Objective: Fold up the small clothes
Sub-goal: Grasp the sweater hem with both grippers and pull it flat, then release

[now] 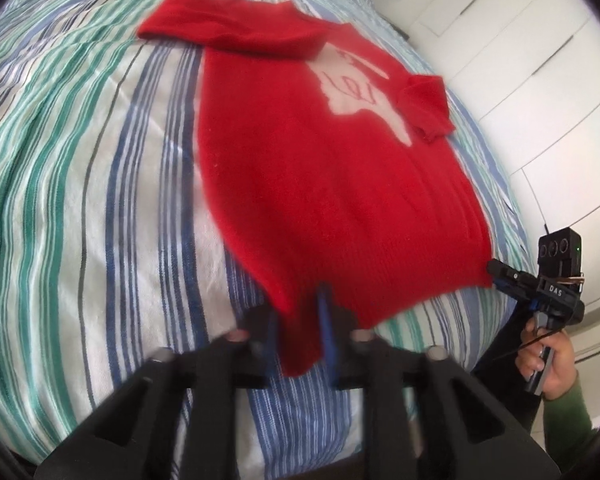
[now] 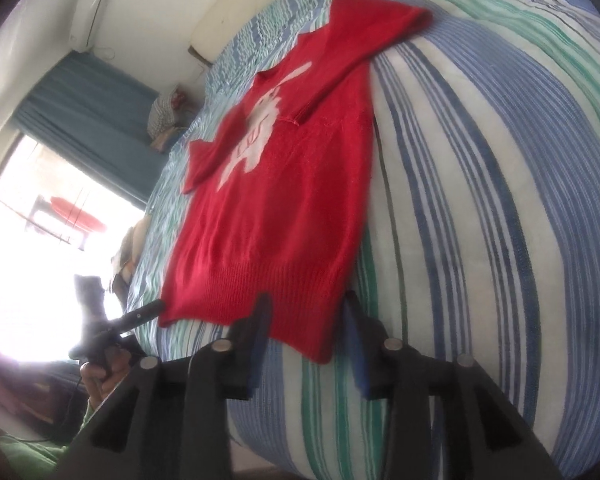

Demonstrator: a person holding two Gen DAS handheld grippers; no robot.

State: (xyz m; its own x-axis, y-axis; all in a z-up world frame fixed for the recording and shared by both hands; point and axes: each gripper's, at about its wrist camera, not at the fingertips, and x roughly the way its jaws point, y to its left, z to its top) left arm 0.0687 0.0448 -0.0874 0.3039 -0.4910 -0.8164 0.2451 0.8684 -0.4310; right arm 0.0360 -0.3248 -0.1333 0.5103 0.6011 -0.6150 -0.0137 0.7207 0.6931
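A small red knit sweater (image 1: 320, 184) with a white figure on its chest lies flat on the striped bed cover (image 1: 80, 200), hem toward me. One sleeve (image 1: 236, 32) is folded across the top. My left gripper (image 1: 300, 320) is shut on the sweater's left hem corner. In the right wrist view the sweater (image 2: 284, 200) lies the same way, and my right gripper (image 2: 308, 320) has its fingers set wide on either side of the right hem corner, apart from the cloth. The right gripper also shows in the left wrist view (image 1: 500, 274) at the hem's right corner.
White wardrobe doors (image 1: 520, 60) stand to the right of the bed. A bright window (image 2: 40, 260) with a blue curtain (image 2: 92, 120) lies beyond the bed's far side. A checked bundle (image 2: 164, 116) sits near the head end.
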